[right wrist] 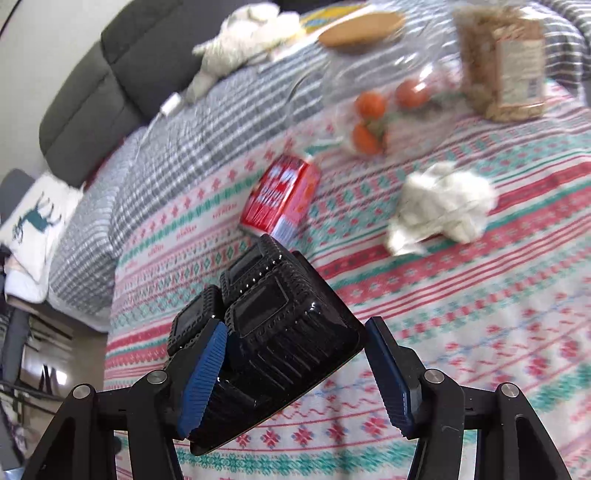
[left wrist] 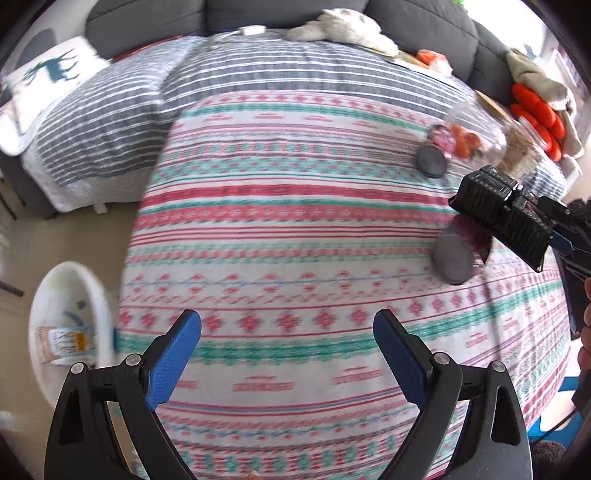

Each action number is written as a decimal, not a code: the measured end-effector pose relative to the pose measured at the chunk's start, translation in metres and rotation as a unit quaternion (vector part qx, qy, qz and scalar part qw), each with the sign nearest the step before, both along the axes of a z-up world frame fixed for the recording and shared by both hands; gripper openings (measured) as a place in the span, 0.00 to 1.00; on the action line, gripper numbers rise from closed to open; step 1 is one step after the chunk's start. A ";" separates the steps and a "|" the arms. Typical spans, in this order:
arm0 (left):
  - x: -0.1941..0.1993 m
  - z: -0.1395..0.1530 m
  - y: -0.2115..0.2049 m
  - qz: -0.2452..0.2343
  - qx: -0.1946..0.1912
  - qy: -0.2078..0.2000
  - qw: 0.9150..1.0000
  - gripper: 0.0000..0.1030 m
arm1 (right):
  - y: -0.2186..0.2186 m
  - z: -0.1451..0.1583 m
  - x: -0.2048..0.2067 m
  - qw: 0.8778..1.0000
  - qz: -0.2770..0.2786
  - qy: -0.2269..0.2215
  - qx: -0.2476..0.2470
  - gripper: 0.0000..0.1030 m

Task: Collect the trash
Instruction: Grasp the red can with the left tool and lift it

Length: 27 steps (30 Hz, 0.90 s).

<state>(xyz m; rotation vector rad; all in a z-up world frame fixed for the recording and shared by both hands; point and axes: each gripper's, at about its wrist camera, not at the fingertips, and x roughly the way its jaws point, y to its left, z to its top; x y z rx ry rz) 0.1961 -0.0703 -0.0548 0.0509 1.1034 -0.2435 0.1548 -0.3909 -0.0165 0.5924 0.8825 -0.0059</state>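
Note:
My right gripper (right wrist: 295, 350) is shut on a black ribbed plastic tray (right wrist: 269, 332) and holds it above the patterned blanket; the tray also shows in the left wrist view (left wrist: 498, 210), at the right. A red carton (right wrist: 282, 195) lies just beyond it, and a crumpled white paper (right wrist: 439, 206) lies to its right. My left gripper (left wrist: 288, 339) is open and empty above the blanket (left wrist: 295, 221). A white bin (left wrist: 70, 332) with a wrapper inside stands on the floor at the lower left.
Tomatoes in a clear bag (right wrist: 376, 114), a bag of grain (right wrist: 502, 62) and a wooden lid (right wrist: 362, 27) lie farther back. Two dark round discs (left wrist: 430, 161) rest on the blanket. A grey sofa (left wrist: 147, 22) with a stuffed toy (left wrist: 343, 26) and a reindeer pillow (left wrist: 48, 77) is behind.

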 end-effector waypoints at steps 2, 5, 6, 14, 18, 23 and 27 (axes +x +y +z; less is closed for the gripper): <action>0.001 -0.001 -0.018 -0.017 -0.006 -0.004 1.000 0.93 | -0.011 0.006 -0.010 1.000 -0.015 -0.005 0.001 0.64; 0.003 -0.004 -0.049 -0.049 -0.014 -0.008 0.999 0.93 | -0.033 0.014 -0.031 0.999 -0.048 -0.010 -0.004 0.64; 0.004 -0.006 -0.062 -0.063 -0.015 -0.010 0.998 0.93 | -0.039 0.015 -0.036 0.998 -0.055 -0.010 -0.006 0.64; 0.014 -0.016 -0.140 -0.173 0.010 -0.020 0.985 0.92 | -0.087 0.015 -0.071 0.995 -0.096 0.010 -0.014 0.64; 0.026 -0.022 -0.164 -0.209 0.042 -0.019 0.977 0.89 | -0.102 0.016 -0.076 0.994 -0.100 0.022 -0.029 0.64; 0.040 -0.033 -0.181 -0.235 0.048 0.002 0.971 0.81 | -0.108 0.006 -0.073 0.994 -0.093 0.043 -0.035 0.64; 0.046 -0.043 -0.189 -0.237 0.050 0.022 0.970 0.66 | -0.111 -0.001 -0.070 0.994 -0.088 0.055 -0.032 0.64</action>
